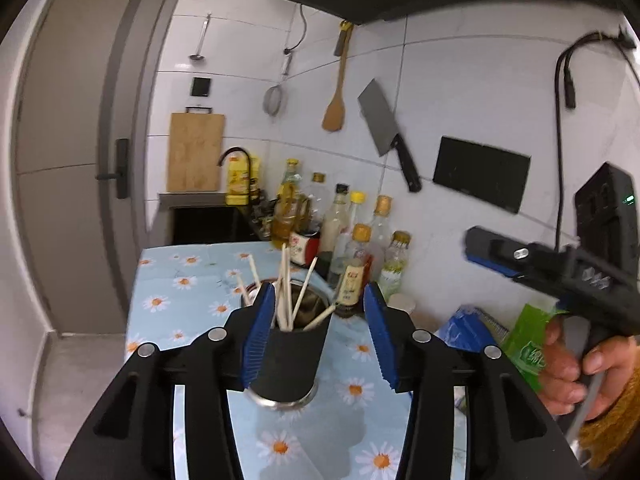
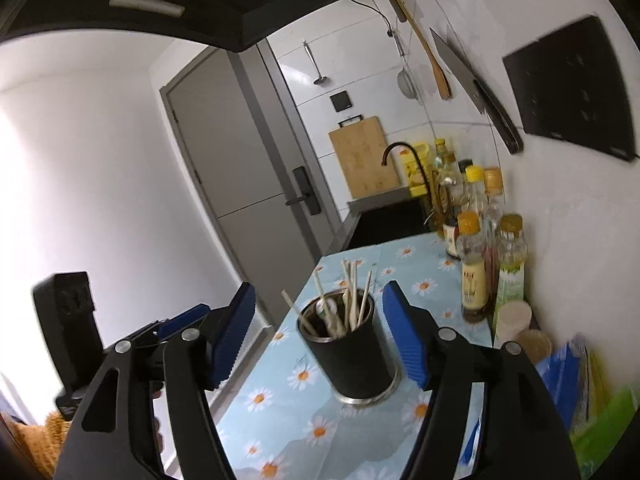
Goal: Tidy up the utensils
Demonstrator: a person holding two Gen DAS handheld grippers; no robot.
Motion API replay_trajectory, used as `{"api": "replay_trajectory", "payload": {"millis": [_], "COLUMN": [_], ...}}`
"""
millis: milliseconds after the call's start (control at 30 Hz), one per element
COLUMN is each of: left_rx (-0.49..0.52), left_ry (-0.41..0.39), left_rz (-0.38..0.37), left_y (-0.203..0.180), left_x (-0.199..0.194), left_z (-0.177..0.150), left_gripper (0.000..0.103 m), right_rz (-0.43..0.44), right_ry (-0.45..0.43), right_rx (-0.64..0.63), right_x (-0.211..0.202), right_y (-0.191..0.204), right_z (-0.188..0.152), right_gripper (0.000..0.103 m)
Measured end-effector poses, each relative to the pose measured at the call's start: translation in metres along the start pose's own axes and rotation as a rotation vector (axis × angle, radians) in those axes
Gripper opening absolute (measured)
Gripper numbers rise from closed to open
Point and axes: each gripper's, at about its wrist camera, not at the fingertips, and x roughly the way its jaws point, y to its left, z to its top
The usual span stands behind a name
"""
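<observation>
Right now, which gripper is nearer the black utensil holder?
Left. The left gripper straddles the utensil holder, one pad against its side, jaws open. The right gripper frames the holder from farther back, open, touching nothing.

bottle labels (image 1: 352,282) unreadable (blurred) | holder (image 1: 290,356) base hidden

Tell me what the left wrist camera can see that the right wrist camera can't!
Only the left wrist view shows the person's right hand holding the right gripper.

Only the right wrist view shows the long light strip under the range hood, and the left gripper from the side.

Both show the black utensil holder full of chopsticks on the daisy tablecloth, the cleaver, and the sauce bottles.
</observation>
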Motion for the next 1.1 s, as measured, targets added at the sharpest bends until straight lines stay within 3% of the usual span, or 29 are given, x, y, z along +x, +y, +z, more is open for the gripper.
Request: {"api": "replay_trajectory", "payload": {"millis": [200, 367, 433, 600, 933, 1100], "left_rx": [-0.026, -0.009, -0.018, -0.066, -0.010, -0.036], "left_ry": [0.021, 0.030, 0.020, 0.042, 0.068, 0.100], "left_rz": [0.047, 0.129, 0.153, 0.159, 0.214, 0.245], "left_y": [-0.026, -0.049, -0.054, -0.064, -0.083, -0.079], "left_x": [-0.023, -0.046, -0.054, -0.069, -0.084, -0.085], "left_z": [-0.016, -0.043, -0.053, -0.076, -0.116, -0.127], "left_gripper": [0.067, 0.081, 0.096, 0.096, 0.096, 0.096], "right_rz": [0.003, -0.021, -0.022, -0.042, -0.093, -0.127], "right_ry": [0.005, 0.021, 0.029, 0.054, 0.154, 0.203], "right_rx": [-0.058, -0.156, -0.186, -0.202, -0.197, -0.166], "right_x": [-0.041, -0.065, -0.073, -0.088, -0.097, -0.093], "right_y": [-0.003, -0.002, -0.001, -0.003, -0.003, -0.004], "right_z": [-0.012, -0.036, -0.046, -0.070, -0.125, -0.144], "right_gripper": [0.085, 0.098, 0.098, 0.098, 0.098, 0.098]}}
